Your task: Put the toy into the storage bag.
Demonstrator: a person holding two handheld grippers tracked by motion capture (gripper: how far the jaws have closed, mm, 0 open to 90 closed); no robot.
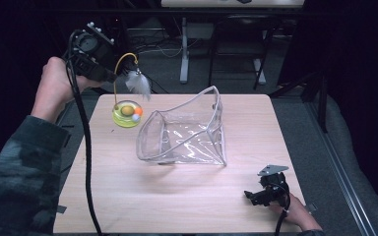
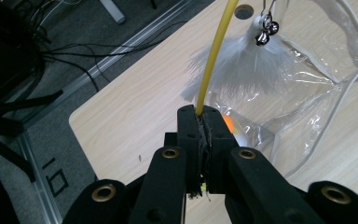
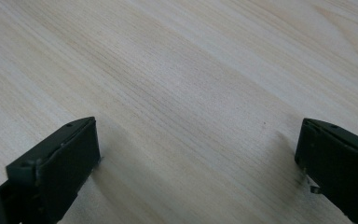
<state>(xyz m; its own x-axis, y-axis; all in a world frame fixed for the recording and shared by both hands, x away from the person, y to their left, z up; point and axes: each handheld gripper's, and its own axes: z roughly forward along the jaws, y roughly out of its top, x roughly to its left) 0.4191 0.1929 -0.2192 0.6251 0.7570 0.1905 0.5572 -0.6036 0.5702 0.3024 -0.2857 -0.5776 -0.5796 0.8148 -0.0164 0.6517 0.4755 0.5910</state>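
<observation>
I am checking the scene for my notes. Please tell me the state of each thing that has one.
left gripper: shut on the yellow wire of the cat toy, toy lifted
right gripper: open, empty, low over the table
clear plastic bag: mouth open, standing on the table
white feather: hanging from the wire

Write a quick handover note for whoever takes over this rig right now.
Left gripper: shut on the cat toy's yellow wire, holding the toy up at the table's far left corner, beside the clear bag.
Right gripper: open, empty, low over the table near its right front.
Done: toy picked up.
Left: probably put it in the bag, which stands open and looks empty.
</observation>
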